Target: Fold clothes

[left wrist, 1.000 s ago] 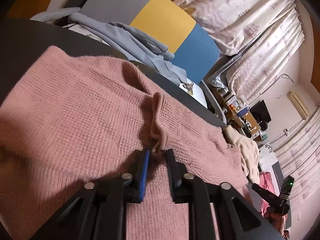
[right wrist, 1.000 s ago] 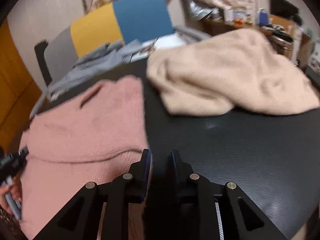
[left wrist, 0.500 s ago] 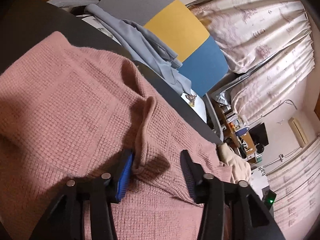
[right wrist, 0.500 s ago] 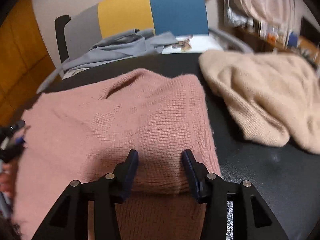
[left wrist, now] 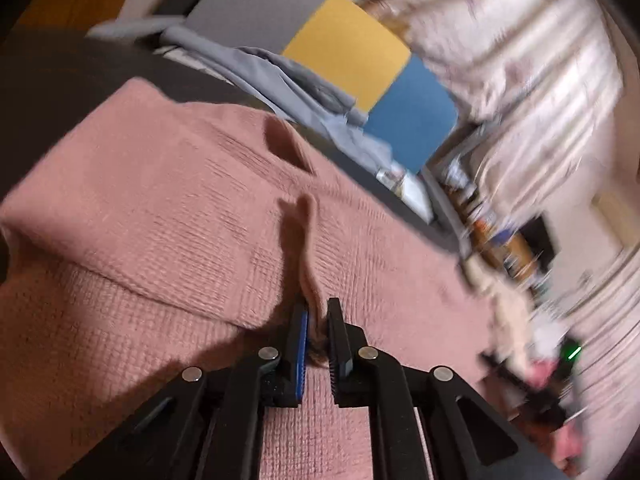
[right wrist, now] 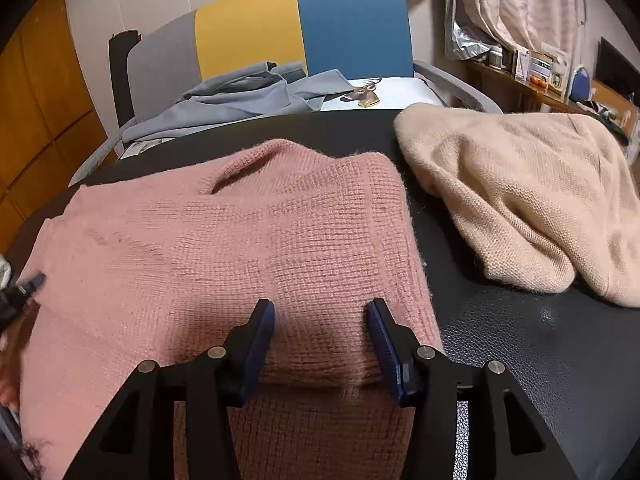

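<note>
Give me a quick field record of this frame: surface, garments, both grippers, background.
surface: dark table
main garment: pink knit sweater, spread on the table, partly folded
other garment: beige sweater, heaped to the pink one's right, apart from it
left gripper: jaws closing, a raised pleat of the pink knit pinched between them
right gripper: jaws opening, over a folded edge of the pink sweater, pads not pressing it
background: grey, yellow and blue chair with grey cloth on its seat
</note>
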